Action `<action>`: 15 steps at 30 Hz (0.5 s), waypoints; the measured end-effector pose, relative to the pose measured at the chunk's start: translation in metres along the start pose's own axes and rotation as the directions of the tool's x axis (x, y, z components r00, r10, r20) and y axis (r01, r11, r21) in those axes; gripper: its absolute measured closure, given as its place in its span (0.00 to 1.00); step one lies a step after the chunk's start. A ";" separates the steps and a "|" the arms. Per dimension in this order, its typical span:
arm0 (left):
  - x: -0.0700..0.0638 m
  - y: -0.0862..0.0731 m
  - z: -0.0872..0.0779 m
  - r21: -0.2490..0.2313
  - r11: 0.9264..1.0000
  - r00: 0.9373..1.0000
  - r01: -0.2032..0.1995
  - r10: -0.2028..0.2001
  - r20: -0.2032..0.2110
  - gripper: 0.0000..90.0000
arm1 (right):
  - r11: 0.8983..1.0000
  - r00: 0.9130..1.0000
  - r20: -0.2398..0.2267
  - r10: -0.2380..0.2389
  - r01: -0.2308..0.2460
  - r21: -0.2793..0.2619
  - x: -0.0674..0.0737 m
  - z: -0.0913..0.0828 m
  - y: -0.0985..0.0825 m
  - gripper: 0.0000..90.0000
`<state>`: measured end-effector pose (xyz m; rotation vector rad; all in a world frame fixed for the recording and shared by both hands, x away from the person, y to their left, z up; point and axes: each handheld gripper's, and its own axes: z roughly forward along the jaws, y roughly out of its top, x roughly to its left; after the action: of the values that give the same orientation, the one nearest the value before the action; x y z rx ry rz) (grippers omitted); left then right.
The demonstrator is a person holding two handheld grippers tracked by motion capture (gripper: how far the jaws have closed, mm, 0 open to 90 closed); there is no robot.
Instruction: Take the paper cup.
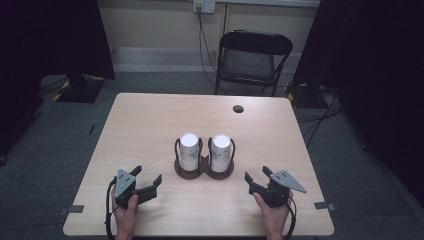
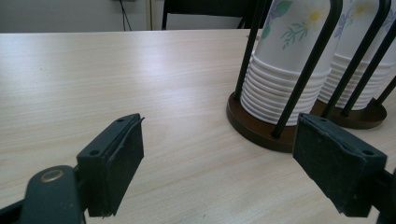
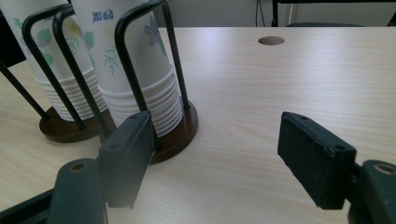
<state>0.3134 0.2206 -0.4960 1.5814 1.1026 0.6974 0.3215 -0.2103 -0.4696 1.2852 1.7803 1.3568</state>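
Two stacks of paper cups [image 1: 190,150] (flower-printed, upside down) stand side by side in one double wire holder [image 1: 204,169] at the middle of the surface [image 1: 150,120]. The left gripper [image 1: 149,179] and right gripper [image 1: 256,176], near left and near right of it, both gape with nothing between their jaws.
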 end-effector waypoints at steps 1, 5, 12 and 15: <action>0.000 0.000 0.000 0.000 1.000 1.000 0.000 0.000 -0.001 0.18 | 1.000 1.000 -0.007 0.000 0.000 0.000 0.001 0.000 0.001 0.29; -0.001 0.000 0.000 0.001 1.000 1.000 -0.004 0.004 -0.004 0.18 | 1.000 1.000 -0.016 -0.003 0.003 -0.017 0.004 -0.001 0.006 0.28; -0.001 0.000 0.000 0.006 1.000 1.000 -0.007 0.007 -0.010 0.18 | 0.999 0.999 -0.037 -0.014 0.013 -0.039 0.010 -0.002 0.014 0.28; -0.001 0.000 0.001 0.007 1.000 1.000 -0.009 0.009 -0.013 0.18 | 0.999 0.999 -0.048 -0.020 0.019 -0.036 0.012 -0.001 0.017 0.28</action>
<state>0.3137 0.2193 -0.4958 1.5904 1.1092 0.7110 0.3221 -0.1987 -0.4518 1.2230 1.7882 1.4134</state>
